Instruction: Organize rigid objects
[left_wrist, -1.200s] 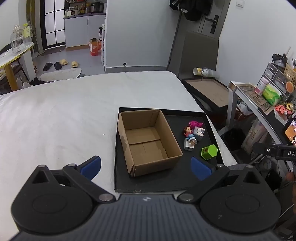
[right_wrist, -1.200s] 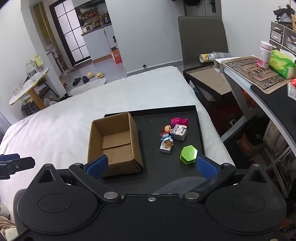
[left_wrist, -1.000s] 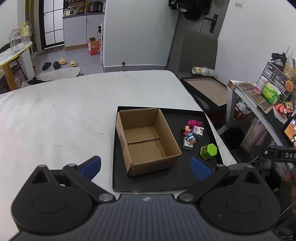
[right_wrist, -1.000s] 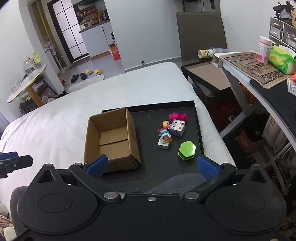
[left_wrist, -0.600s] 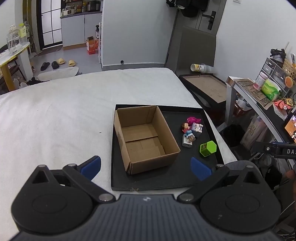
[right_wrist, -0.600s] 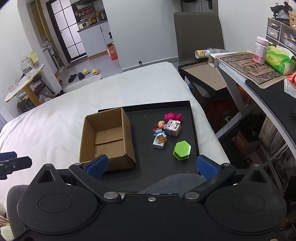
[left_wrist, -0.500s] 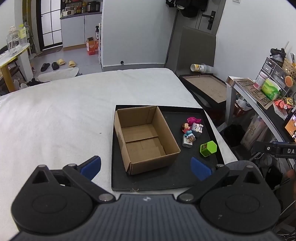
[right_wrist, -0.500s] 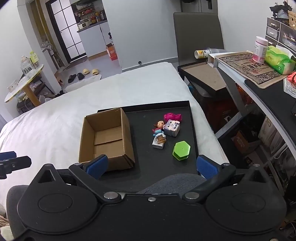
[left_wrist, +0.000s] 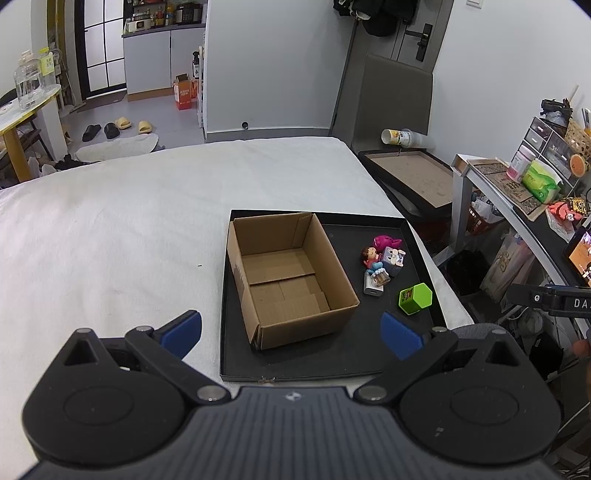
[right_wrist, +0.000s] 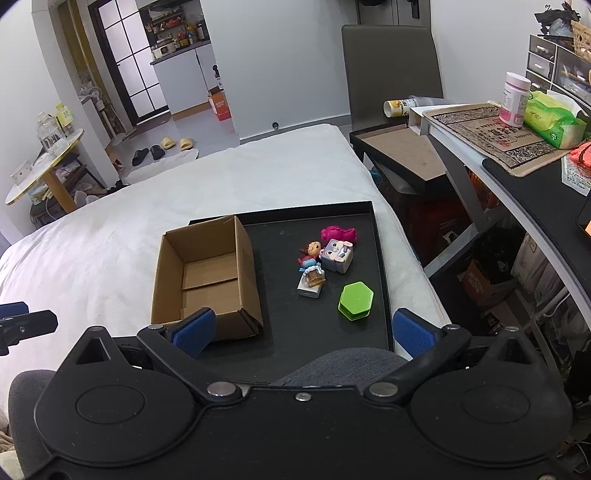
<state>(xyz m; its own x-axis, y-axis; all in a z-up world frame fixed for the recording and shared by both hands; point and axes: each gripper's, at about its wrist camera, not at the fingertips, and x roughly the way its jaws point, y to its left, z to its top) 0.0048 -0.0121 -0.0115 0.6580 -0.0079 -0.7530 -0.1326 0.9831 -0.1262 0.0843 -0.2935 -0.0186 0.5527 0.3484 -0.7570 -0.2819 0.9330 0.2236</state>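
An open, empty cardboard box (left_wrist: 288, 277) (right_wrist: 207, 280) stands on the left part of a black tray (left_wrist: 325, 354) (right_wrist: 362, 218) on a white bed. To its right on the tray lie a green hexagonal box (left_wrist: 415, 298) (right_wrist: 355, 299), a doll figure (left_wrist: 370, 256) (right_wrist: 310, 253), a grey rabbit cube (left_wrist: 393, 256) (right_wrist: 337, 254), a pink toy (left_wrist: 386, 242) (right_wrist: 338, 233) and a small white box with a gold piece (left_wrist: 376, 281) (right_wrist: 310, 286). My left gripper (left_wrist: 291, 334) is open and empty above the tray's near edge. My right gripper (right_wrist: 301, 332) is open and empty, also near that edge.
The white bed (left_wrist: 110, 229) spreads left and far. A second framed tray (left_wrist: 413, 177) and a grey chair (right_wrist: 391, 70) stand beyond the bed's right side. A desk with clutter (right_wrist: 517, 133) runs along the right.
Both grippers have drawn back and up a little; the tray and box sit slightly farther and more to the left in both views. Nothing on the tray has moved.
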